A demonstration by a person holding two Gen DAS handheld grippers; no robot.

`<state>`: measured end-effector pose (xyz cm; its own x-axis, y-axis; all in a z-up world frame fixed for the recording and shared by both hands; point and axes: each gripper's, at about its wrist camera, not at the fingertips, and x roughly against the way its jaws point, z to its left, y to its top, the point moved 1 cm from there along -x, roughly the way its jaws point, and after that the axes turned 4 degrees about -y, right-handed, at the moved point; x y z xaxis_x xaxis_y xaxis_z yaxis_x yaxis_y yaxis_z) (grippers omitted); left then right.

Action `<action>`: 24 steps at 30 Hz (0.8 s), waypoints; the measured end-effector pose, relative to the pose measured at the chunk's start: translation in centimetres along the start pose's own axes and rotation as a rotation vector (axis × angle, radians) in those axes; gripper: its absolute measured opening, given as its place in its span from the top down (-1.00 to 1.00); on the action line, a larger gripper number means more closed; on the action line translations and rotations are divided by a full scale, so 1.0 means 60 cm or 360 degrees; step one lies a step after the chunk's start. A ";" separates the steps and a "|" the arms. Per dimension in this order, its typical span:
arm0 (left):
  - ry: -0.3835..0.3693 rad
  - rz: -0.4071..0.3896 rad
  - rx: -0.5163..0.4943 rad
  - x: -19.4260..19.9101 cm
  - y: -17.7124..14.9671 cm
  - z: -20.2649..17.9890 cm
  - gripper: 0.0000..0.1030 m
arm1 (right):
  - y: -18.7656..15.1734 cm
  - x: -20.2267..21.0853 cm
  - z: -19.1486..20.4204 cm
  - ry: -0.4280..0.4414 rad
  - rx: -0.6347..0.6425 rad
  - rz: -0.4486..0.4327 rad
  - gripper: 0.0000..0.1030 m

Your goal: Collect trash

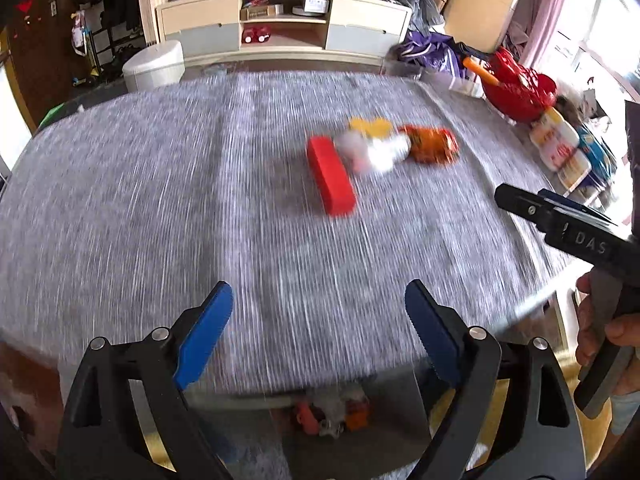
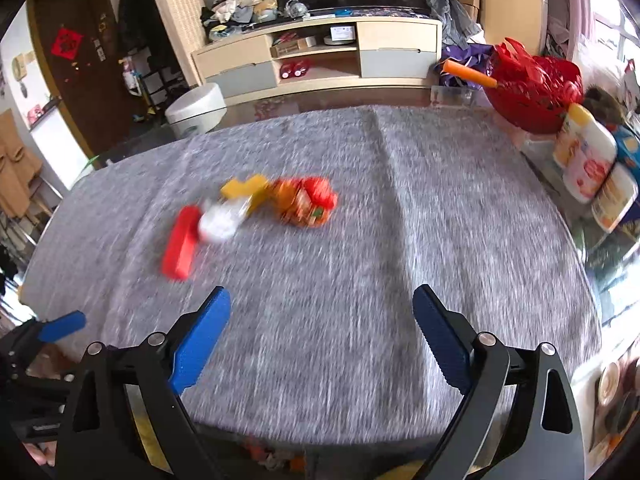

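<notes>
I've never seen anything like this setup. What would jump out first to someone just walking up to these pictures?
Probably the small bright heap in the middle of the grey woven tablecloth: a red rectangular box, a crumpled white wad, a yellow scrap and an orange-and-red snack wrapper. Next, two open blue-padded grippers in the foreground, left gripper and right gripper, both empty, and a red mesh basket far right.

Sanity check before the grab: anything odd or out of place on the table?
Only the litter: a red box, a white crumpled wad, yellow pieces and an orange snack wrapper lie jumbled mid-cloth. Nothing looks spilled, though motion blur hides detail.
</notes>
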<state>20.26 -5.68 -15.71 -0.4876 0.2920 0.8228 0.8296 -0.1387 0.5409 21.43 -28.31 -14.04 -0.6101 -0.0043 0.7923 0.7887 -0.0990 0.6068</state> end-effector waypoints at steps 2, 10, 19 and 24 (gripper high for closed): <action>0.0010 -0.0009 0.0000 -0.012 0.020 0.002 -0.62 | 0.011 -0.014 0.003 -0.0021 0.0030 0.0002 -0.80; 0.0005 0.0031 -0.0009 -0.084 0.077 -0.001 -0.62 | 0.048 -0.090 0.003 -0.0071 0.0103 0.0045 -0.78; 0.0025 0.0099 -0.0012 -0.148 0.100 0.004 -0.35 | 0.063 -0.139 0.024 -0.0028 0.0178 0.0056 -0.61; 0.0078 0.0059 -0.0049 -0.155 0.111 0.010 -0.14 | 0.075 -0.149 0.041 0.0062 0.0210 0.0042 -0.39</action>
<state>30.49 -8.76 -19.84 -0.4701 0.2393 0.8496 0.8390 -0.1778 0.5143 30.63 -26.27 -18.22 -0.5897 -0.0442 0.8064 0.8059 0.0335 0.5911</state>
